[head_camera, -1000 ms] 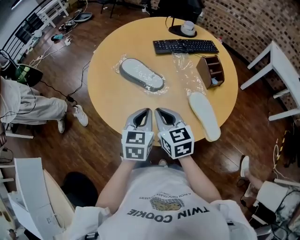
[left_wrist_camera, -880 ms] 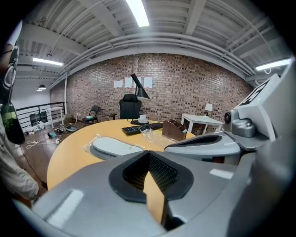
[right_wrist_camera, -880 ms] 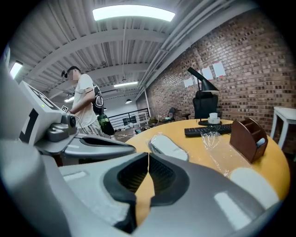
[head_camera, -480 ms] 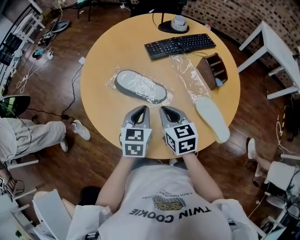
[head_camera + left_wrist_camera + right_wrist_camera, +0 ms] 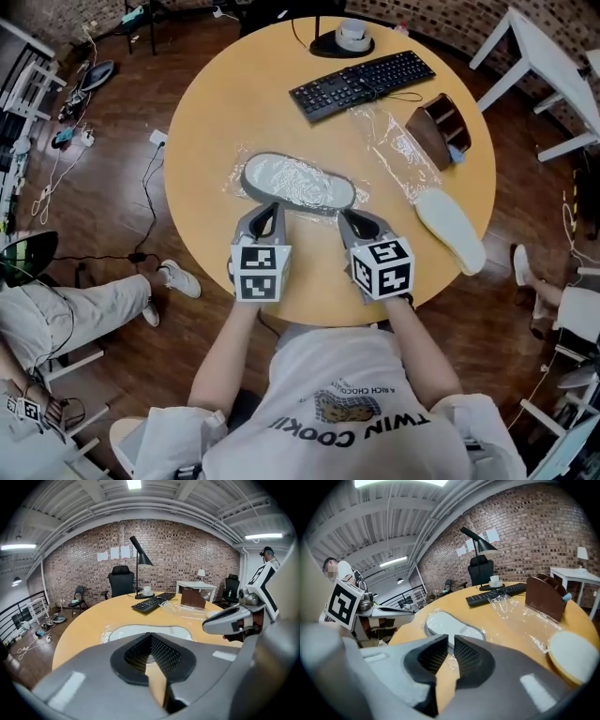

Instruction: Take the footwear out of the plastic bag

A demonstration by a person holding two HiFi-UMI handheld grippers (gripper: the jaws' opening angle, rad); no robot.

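Shirt (image 5: 347, 412) reads TWIN COOKIE; over the table's (image 5: 314, 295) near edge the left gripper's (image 5: 267, 208) jaws meet on nothing; the right gripper's (image 5: 354, 217) jaws have just been opening, a narrow empty slit; just beyond lies the slipper (image 5: 298, 181) inside its plastic bag (image 5: 234, 183); bare wood runs to the keyboard (image 5: 364, 84) at the far edge.

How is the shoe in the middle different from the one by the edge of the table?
The middle slipper is wrapped in clear plastic; the edge slipper is bare. The middle one has a grey rim; the edge one looks plain whitish. The middle one lies fully on the table; the edge one pokes past its rim. Both are long and flat.
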